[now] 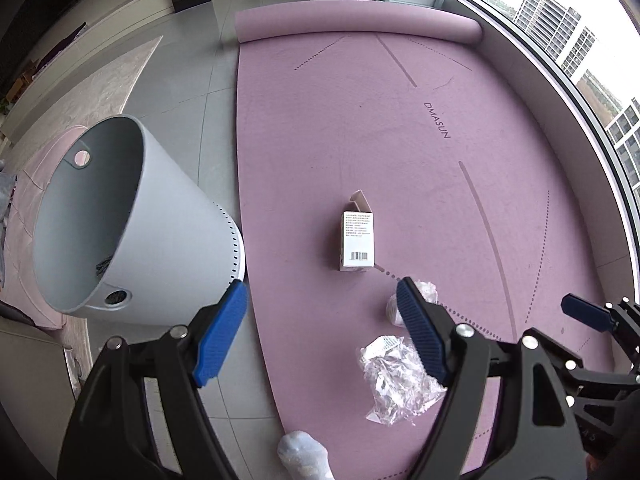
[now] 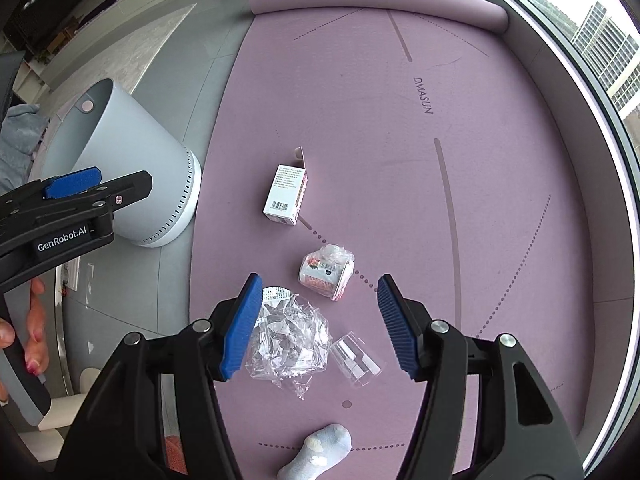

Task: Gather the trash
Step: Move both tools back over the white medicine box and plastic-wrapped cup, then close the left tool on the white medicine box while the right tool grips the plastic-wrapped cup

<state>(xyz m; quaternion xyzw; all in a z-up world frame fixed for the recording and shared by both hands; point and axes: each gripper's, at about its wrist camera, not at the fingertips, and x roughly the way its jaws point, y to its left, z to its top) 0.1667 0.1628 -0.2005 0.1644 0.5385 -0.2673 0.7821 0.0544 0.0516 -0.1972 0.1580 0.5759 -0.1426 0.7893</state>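
Right tool [image 2: 318,326], jaws spread and holding nothing, above a crumpled clear wrapper [image 2: 286,342] on the pink mat [image 2: 500,160]. Left tool [image 1: 322,334], likewise spread and holding nothing, near the grey bin [image 1: 132,220] on the floor. Only the right view shows the small clear plastic piece [image 2: 356,360] and the whole wrapped packet [image 2: 326,272]. The white carton [image 2: 285,195] lies farther out on the mat in both views.

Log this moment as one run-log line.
left hand-held gripper: open, empty | right hand-held gripper: open above crumpled plastic wrap | bin: beside mat
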